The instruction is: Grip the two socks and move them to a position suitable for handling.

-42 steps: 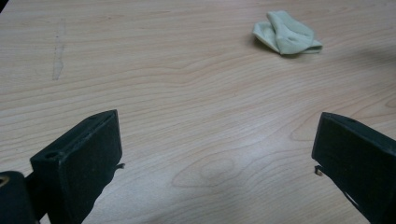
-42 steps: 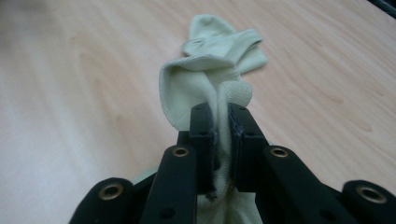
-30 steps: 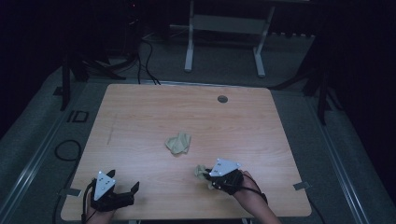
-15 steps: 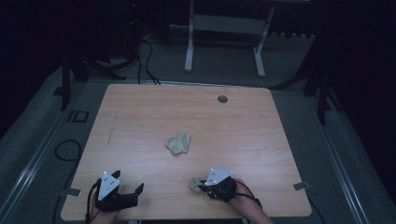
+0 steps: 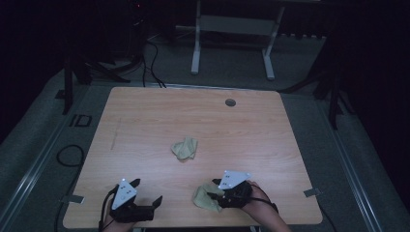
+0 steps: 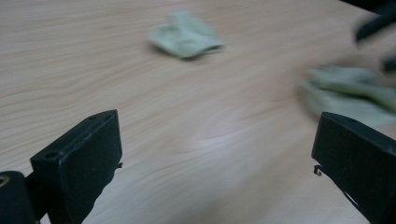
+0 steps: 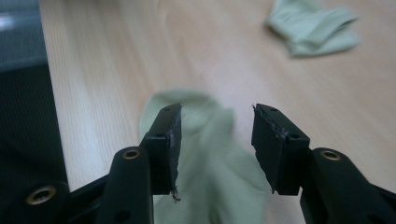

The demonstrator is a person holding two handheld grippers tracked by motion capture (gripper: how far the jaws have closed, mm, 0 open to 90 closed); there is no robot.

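Note:
Two pale green socks lie on the wooden table (image 5: 145,121). One crumpled sock (image 5: 184,148) (image 6: 187,37) (image 7: 313,25) rests near the middle. The other sock (image 5: 205,198) (image 7: 210,158) (image 6: 350,93) lies near the front edge. My right gripper (image 5: 213,195) (image 7: 216,121) is just over this sock, jaws open, with the fabric showing in the gap and beneath them. My left gripper (image 5: 146,191) (image 6: 215,140) sits low at the front left, wide open over bare wood, pointing toward both socks.
A round grommet hole (image 5: 230,102) sits at the table's far edge. The front edge lies close behind both grippers. Metal frame legs (image 5: 196,43) and cables (image 5: 145,53) stand on the floor beyond the table. The table's left and far parts are bare wood.
My right gripper and the near sock have shifted toward the front edge. The left gripper has slid a little to the right. The middle sock has not moved.

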